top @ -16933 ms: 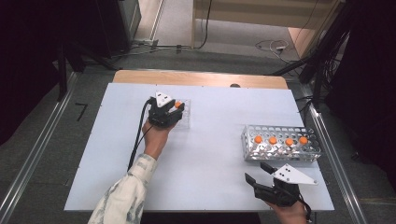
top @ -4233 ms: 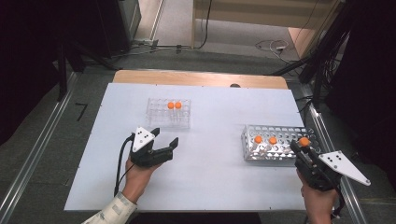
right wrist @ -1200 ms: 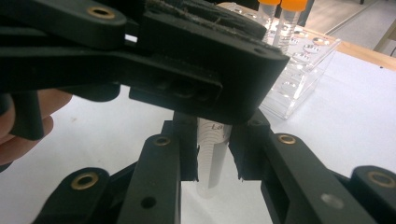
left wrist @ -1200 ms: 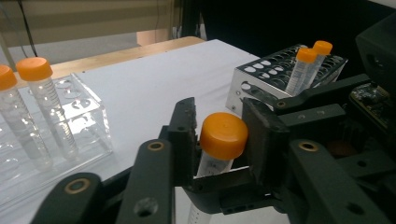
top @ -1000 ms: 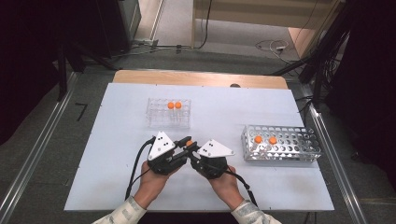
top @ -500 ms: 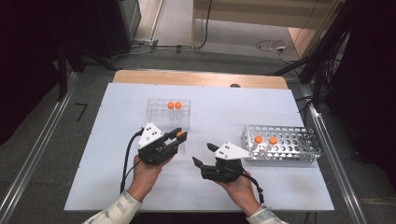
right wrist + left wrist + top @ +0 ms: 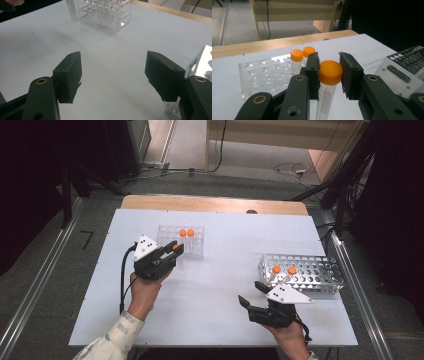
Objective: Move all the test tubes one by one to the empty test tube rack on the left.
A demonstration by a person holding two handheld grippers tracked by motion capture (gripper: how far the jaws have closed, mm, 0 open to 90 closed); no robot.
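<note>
My left gripper (image 7: 172,251) is shut on the orange cap of a clear tube (image 7: 330,72), held upright just in front of the clear plastic rack (image 7: 196,249). That rack (image 7: 262,77) carries two orange-capped tubes (image 7: 186,233) at its back. Near the table's front right, my right gripper (image 7: 249,291) stands open. Its jaws have just been opening and nothing is between them (image 7: 113,67). It sits beside the front left corner of the metal rack (image 7: 315,275), which holds two orange-capped tubes (image 7: 283,269).
The white table (image 7: 225,270) has a wooden strip (image 7: 215,204) along its far edge. A black cable (image 7: 123,280) trails from the left gripper. Dark curtains and floor cables lie beyond the table.
The two grippers were together at the table's middle. The left has moved up and left toward the clear rack with the tube. The right has opened and drawn back to the right.
</note>
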